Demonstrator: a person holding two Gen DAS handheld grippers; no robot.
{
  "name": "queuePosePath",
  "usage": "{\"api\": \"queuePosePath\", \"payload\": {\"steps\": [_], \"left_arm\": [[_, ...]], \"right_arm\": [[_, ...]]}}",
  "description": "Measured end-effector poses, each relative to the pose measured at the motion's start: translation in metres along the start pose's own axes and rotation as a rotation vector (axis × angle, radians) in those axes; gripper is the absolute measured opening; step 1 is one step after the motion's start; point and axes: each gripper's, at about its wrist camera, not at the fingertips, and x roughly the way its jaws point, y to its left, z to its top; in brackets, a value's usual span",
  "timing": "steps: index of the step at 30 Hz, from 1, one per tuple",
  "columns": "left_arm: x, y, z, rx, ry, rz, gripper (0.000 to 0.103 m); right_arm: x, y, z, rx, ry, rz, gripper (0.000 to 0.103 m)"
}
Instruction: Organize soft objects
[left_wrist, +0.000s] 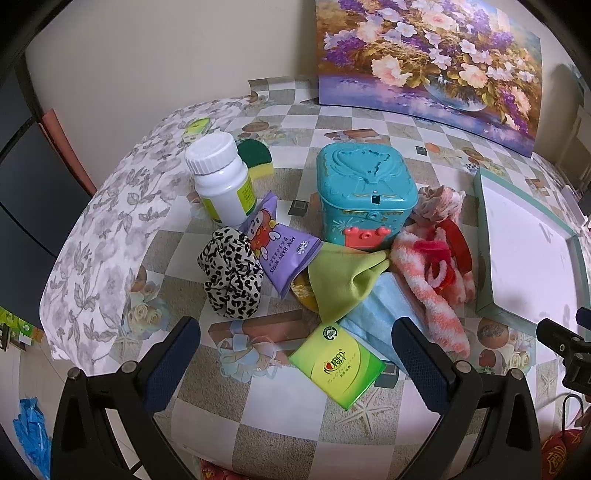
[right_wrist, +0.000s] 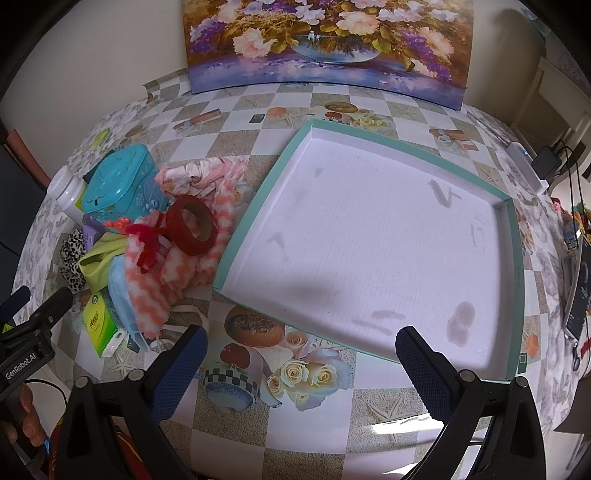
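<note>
Pink-and-white fuzzy cloth (left_wrist: 432, 291) lies heaped with a green rubber glove (left_wrist: 343, 277) and leopard-print scrunchie (left_wrist: 231, 273) beside the shallow teal-rimmed white tray (right_wrist: 515, 236) on the table (right_wrist: 314, 424). Both hand-held grippers, left (left_wrist: 295, 354) and right (right_wrist: 299, 365), hover wide open, empty.

The left claw (left_wrist: 295, 354) has two black arms with round silver screws and dark blue bumpy pads (left_wrist: 173, 354). The right claw (right_wrist: 299, 365) looks the same. Beside the right claw, white letters on the left claw's black body read "GenRobot.AI".
</note>
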Motion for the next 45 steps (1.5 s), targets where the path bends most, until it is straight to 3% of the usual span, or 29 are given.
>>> {"api": "queuePosePath", "payload": {"steps": [33, 38, 42, 45], "left_arm": [[0.008, -0.003, -0.002, 0.006, 0.037, -0.015, 0.103], [0.018, -0.002, -0.004, 0.01, 0.097, -0.049, 0.103], [0.035, -0.009, -0.007, 0.036, 0.182, -0.082, 0.102], [0.043, -0.023, -0.009, 0.101, 0.226, -0.088, 0.094]], "right_arm": [[-0.001, 0.002, 0.001, -0.01, -0.003, 0.009, 0.103], [0.002, 0.014, 0.001, -0.024, 0.001, 0.081, 0.103], [0.005, 0.02, 0.003, -0.042, 0.002, 0.077, 0.103], [0.008, 0.024, 0.004, -0.053, 0.014, 0.069, 0.103]]}}
